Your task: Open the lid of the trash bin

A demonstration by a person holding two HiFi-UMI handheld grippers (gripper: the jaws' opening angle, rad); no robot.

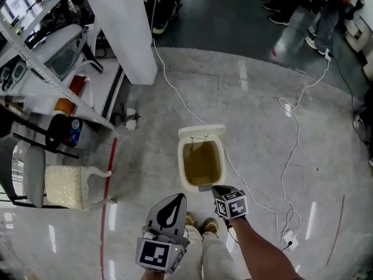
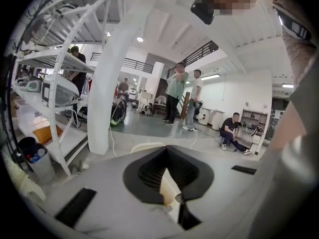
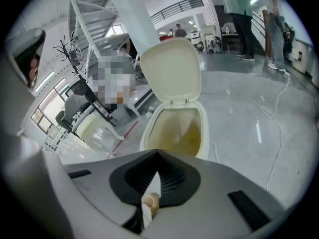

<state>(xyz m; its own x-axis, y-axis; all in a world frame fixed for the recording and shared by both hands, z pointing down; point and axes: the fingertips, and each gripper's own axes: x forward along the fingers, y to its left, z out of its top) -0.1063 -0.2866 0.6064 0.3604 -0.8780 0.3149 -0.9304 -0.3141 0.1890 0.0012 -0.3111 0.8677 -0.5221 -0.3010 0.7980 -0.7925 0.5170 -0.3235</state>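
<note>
A cream trash bin [image 1: 185, 174] stands on the floor in front of me, and its lid [image 1: 201, 132] is up on the far side. The yellowish inside [image 3: 175, 132] shows, with the lid [image 3: 169, 69] upright behind it. My right gripper [image 1: 214, 188] is shut and holds nothing; it hangs at the bin's near rim, and its tips [image 3: 158, 152] meet just short of that rim. My left gripper [image 1: 181, 196] is shut and holds nothing, lower left of the bin and apart from it. In the left gripper view only the lid's top edge [image 2: 145, 145] shows above the left gripper [image 2: 167, 148].
A white pillar [image 1: 122, 28] and a shelf rack [image 1: 52, 80] stand at the back left. A chair with a cream cushion [image 1: 67, 185] is at the left. White cables [image 1: 291, 139] run across the floor on the right to a power strip [image 1: 289, 240]. People [image 1: 326, 10] stand at the far right.
</note>
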